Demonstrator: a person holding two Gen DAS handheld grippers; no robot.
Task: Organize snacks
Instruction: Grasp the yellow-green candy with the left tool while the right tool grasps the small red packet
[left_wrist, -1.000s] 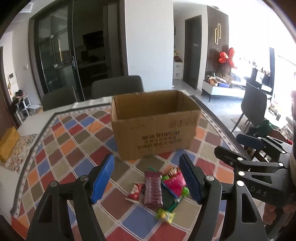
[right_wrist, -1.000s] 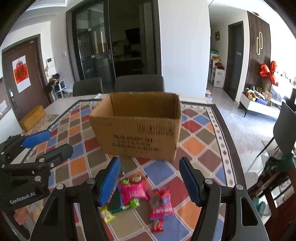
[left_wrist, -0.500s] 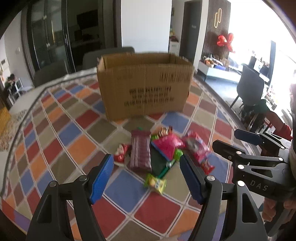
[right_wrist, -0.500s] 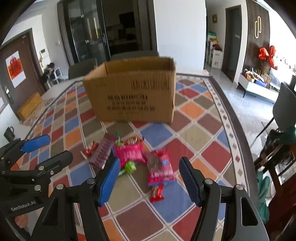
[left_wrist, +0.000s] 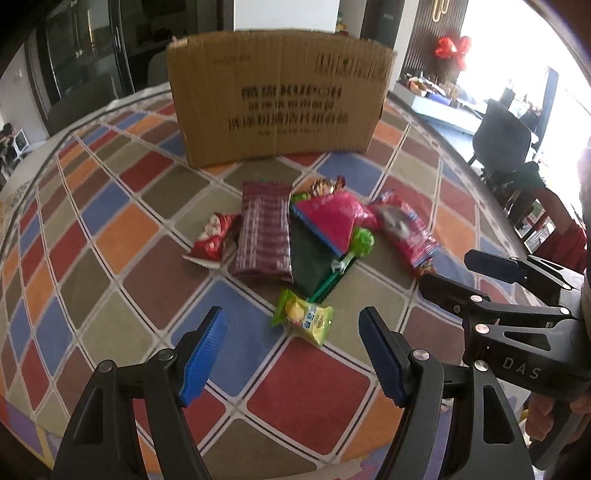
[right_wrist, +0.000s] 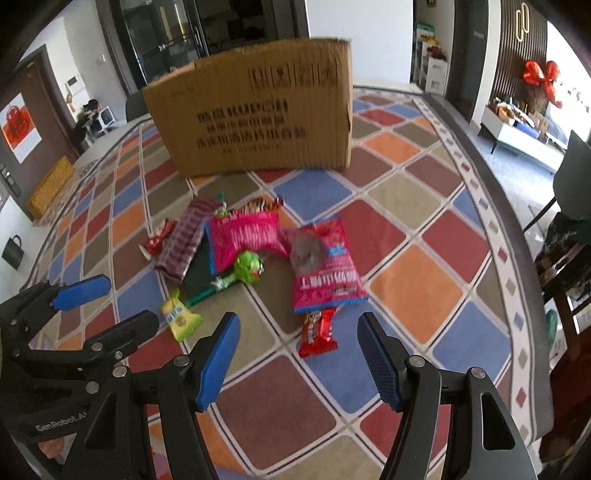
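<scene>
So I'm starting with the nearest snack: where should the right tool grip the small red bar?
Probably across the middle of the small red bar, coming down from above with the right tool. It lies flat and lengthwise toward the camera, its long sides clear on the tablecloth. Only its far end touches the pink bag, so stay near the middle.
</scene>
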